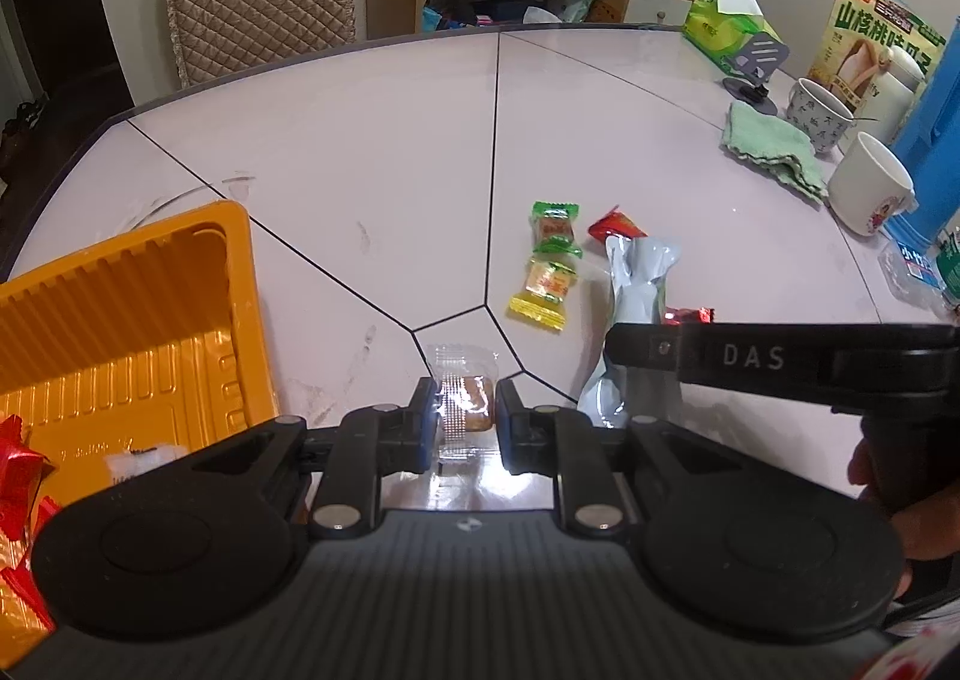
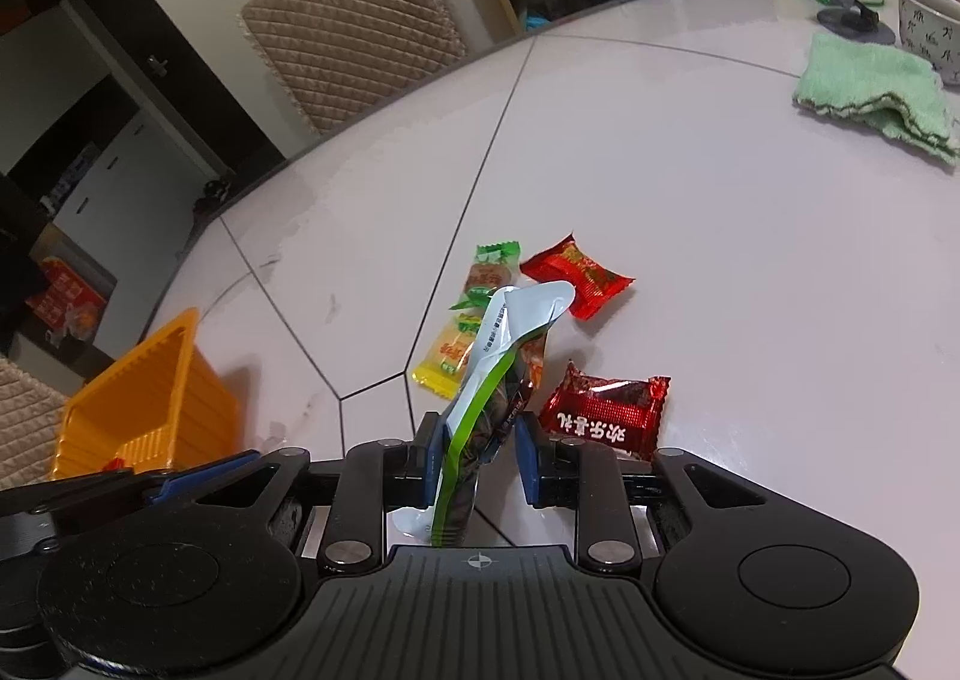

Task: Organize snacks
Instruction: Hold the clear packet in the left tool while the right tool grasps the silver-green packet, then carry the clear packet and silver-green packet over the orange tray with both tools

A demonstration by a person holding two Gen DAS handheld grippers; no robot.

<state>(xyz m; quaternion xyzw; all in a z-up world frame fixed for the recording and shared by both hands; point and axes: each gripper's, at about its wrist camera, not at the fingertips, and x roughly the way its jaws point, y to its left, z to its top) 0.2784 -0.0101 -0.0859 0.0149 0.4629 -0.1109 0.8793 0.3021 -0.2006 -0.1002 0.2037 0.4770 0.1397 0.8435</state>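
White worktop [image 1: 372, 152], snacks at centre frame: left gripper [image 1: 465, 410] clenched on clear-wrapped pastry [image 1: 465, 395]; right gripper [image 2: 477, 452] grasping silver-green packet [image 2: 480, 380].

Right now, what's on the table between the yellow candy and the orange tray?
Only bare tabletop with dark seam lines lies between the yellow candy and the orange tray; the right wrist view shows it best.

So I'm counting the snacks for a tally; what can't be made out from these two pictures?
- Orange tray, left wrist view: its near end is hidden by the left gripper, so its contents can't be counted.
- Silver packet, right wrist view: it covers part of the yellow candy; more may lie beneath.
- Clear-wrapped snack: label too small to read.
- Red wrappers, left wrist view: cut off by the edge.
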